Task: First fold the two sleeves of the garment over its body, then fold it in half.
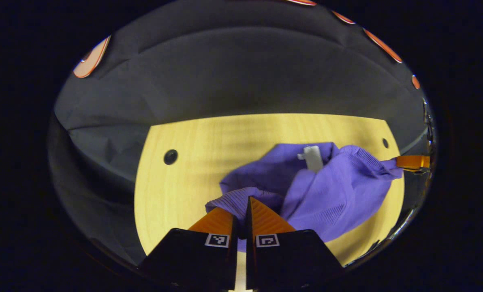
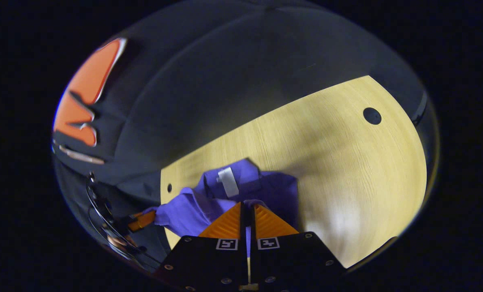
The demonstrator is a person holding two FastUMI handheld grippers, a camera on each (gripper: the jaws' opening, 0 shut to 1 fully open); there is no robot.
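- On the table (image 1: pixel 176 190), left gripper view: purple garment (image 1: pixel 330 194) lies bunched toward the right half of the light wood top, not flat, folds heaped up
- left gripper (image 1: pixel 243 205) at bottom centre, its two fingers pressed together with a ribbed purple edge of the garment pinched between them, cloth showing on both sides of the tips
- white label (image 1: pixel 313 157) sits at the upper middle of the heap, on the inner side of the fabric
- far right edge: the right gripper (image 1: pixel 412 162) shows as a small finger end touching the garment's stretched-out corner, cloth pulled to a point at it; its own view shows it clamped
- two dark round holes in the table, one (image 1: pixel 170 156) left of the garment, one (image 1: pixel 385 142) near the right rim, both apart from the cloth
- dark booth wall (image 1: pixel 241 81) behind the table
- right gripper view: right gripper (image 2: pixel 247 211) at bottom centre, fingers closed together on purple fabric, a thin strip of cloth visible in the slit between them
- garment (image 2: pixel 266 190) bunched just ahead of the tips, near the table's near-left part; white label (image 2: pixel 228 181) upright on top of the heap
- left gripper (image 2: pixel 142 220) low at left, touching the garment's drawn-out end
- table (image 2: pixel 347 170) bare to the right, dark hole (image 2: pixel 372 116) far right, small hole (image 2: pixel 169 187) at left edge
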